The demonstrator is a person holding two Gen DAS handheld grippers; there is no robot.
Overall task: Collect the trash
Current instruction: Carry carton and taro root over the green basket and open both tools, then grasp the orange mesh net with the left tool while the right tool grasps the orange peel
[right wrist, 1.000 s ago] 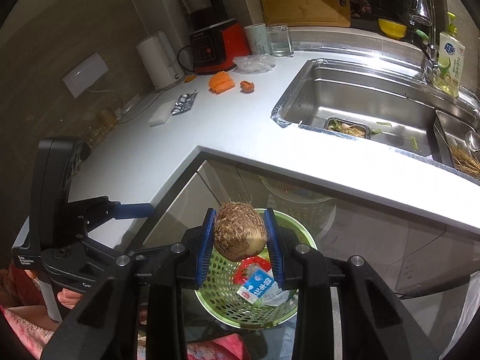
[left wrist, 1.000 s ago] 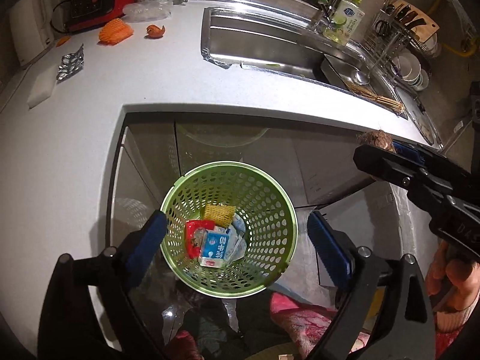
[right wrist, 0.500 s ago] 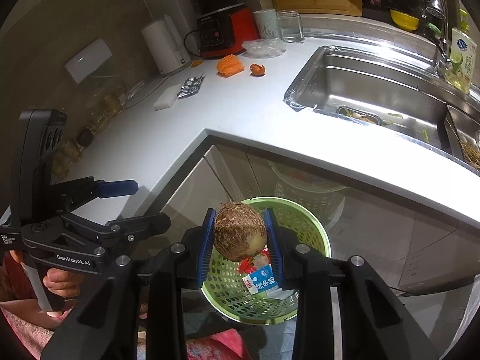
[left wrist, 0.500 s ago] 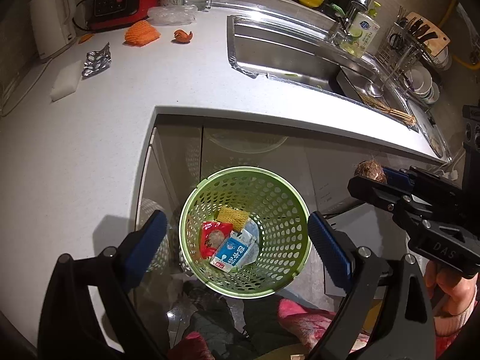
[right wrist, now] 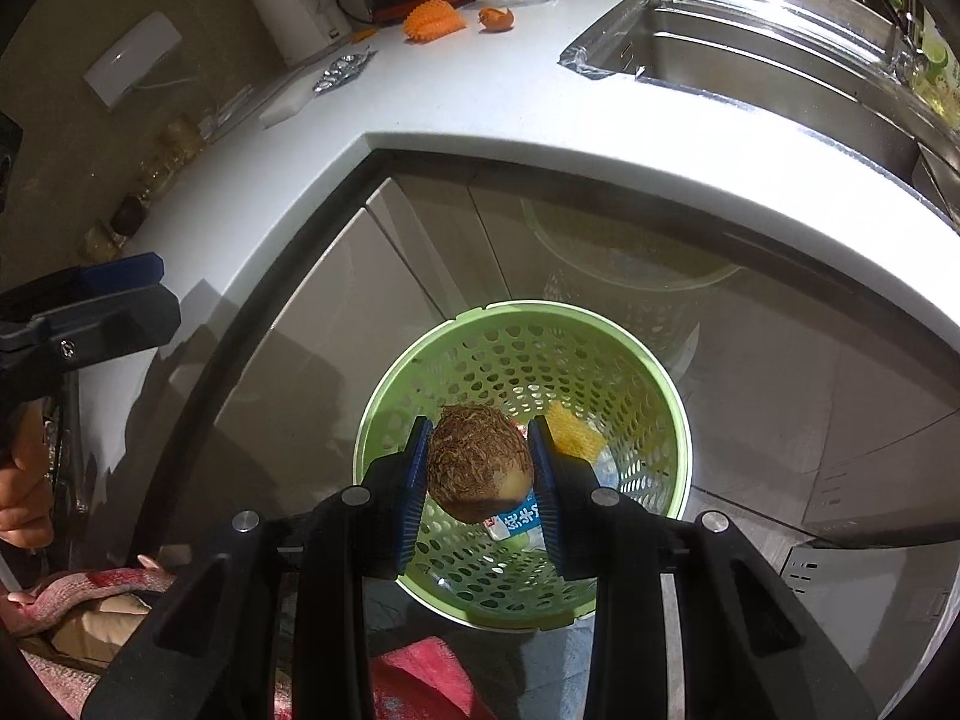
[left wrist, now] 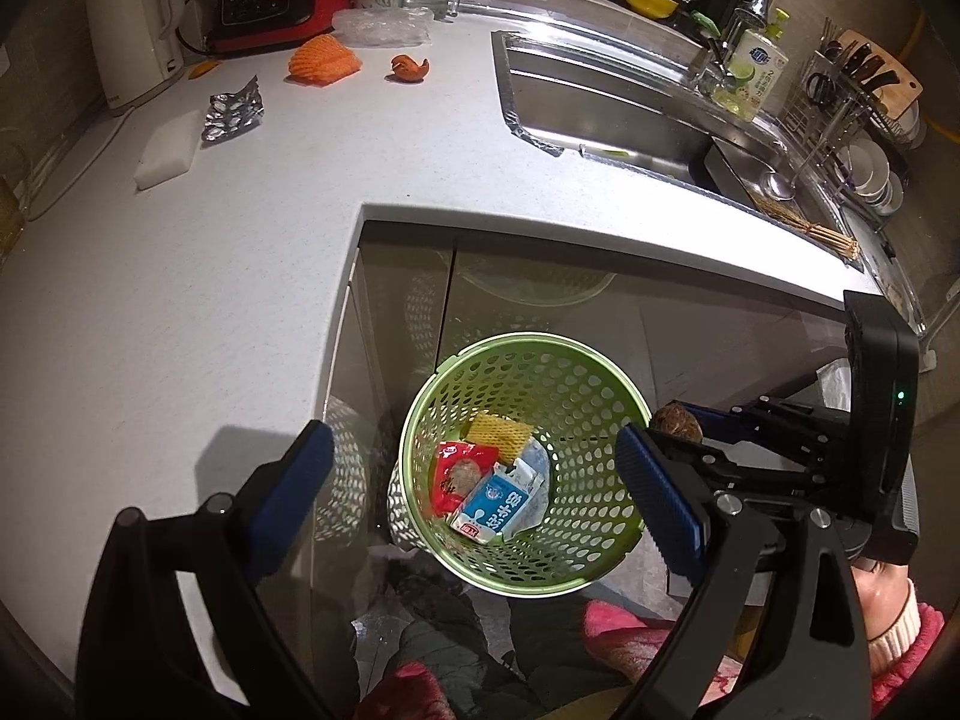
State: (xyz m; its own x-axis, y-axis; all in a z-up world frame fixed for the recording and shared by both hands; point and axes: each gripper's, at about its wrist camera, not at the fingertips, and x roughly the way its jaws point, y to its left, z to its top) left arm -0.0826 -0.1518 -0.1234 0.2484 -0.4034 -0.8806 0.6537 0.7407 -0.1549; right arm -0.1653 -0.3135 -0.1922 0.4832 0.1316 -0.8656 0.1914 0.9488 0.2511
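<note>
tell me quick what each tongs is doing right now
Left tongs: open, holding nothing.
Right tongs: shut on the brown hairy root, above the green basket.

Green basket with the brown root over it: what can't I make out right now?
- green basket contents: right wrist view, brown root and right gripper cover much.
- Root: left wrist view, mostly behind left gripper finger.
- Basket base, floor: both views, hidden by basket walls and grippers.

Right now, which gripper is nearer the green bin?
Right. The right gripper hangs over the green bin, fingers shut on a hairy brown root. The left gripper stands open, higher up and back from it.
</note>
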